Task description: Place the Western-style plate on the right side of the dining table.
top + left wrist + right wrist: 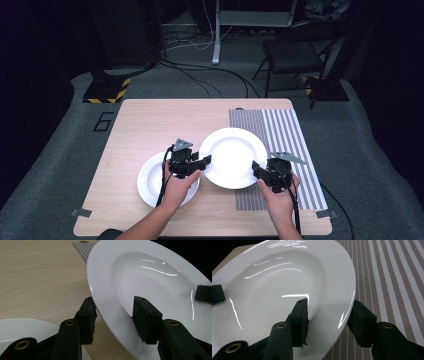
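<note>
1. A second plate lies near the tabletop's front edge, left of centre.
2. Left gripper is clamped on the white plate's left rim.
3. That plate is held above the tabletop's middle, at the striped mat's left edge.
4. Right gripper is clamped on its right rim.

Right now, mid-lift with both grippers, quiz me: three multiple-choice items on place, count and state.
1. The second white ceramic plate lies:
A. under the left hand
B. on the striped mat
C. on the floor

2. White plates on the wooden table:
A. one
B. two
C. four

3. The round white ceramic plate between the grippers is:
A. broken
B. stacked with food
C. gripped by its rim on both sides

Answers: 1 A, it sits beneath the left hand. 2 B, one held, one lying. 3 C, left gripper and right gripper each straddle its rim over the striped grey mat.
</note>
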Demonstrator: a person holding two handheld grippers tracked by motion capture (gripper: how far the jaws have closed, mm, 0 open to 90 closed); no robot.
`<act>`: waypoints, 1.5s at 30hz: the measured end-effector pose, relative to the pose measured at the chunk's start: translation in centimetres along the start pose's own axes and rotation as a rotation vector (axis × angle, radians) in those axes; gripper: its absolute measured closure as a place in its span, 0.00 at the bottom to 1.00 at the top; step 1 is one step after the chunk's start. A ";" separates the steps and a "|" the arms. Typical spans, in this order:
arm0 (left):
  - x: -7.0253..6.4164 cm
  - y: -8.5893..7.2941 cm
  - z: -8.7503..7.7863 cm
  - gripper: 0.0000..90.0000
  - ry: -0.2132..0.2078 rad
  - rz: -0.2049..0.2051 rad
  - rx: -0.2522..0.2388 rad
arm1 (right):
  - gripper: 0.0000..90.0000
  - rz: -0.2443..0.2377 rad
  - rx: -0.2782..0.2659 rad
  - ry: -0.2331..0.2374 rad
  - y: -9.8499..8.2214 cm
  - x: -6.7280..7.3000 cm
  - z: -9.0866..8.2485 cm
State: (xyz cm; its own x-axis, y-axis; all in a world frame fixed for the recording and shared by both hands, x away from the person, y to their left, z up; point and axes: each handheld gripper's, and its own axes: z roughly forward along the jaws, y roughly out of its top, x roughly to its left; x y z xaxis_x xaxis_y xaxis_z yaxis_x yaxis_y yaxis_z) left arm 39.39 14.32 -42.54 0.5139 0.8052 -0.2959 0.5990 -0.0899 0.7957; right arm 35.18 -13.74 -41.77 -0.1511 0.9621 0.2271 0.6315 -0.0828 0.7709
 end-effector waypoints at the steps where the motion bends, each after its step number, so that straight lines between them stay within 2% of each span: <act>1: -0.1 0.0 0.1 0.60 -0.003 -0.001 0.001 | 0.58 0.001 -0.001 -0.001 0.0 -0.1 -0.1; 8: -0.6 0.1 1.0 0.60 -0.009 0.001 0.010 | 0.58 0.002 -0.004 -0.023 -0.2 -0.8 -0.5; 24: -1.2 0.3 2.6 0.61 -0.018 -0.002 0.025 | 0.58 0.024 0.000 -0.035 -0.5 -2.1 -0.5; 39: -1.7 1.0 3.2 0.61 -0.026 0.006 0.016 | 0.58 0.032 -0.016 -0.032 0.0 -3.0 -0.8; 45: -1.8 1.1 3.6 0.61 -0.039 0.014 0.022 | 0.58 0.040 -0.013 -0.048 -0.2 -3.2 -0.9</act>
State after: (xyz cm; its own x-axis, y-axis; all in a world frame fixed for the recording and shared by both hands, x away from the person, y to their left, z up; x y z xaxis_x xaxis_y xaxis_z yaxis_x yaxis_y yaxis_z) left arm 41.32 10.67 -43.03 0.5457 0.7802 -0.3058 0.6048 -0.1141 0.7881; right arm 34.86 -17.00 -42.07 -0.0888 0.9692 0.2298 0.6261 -0.1251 0.7697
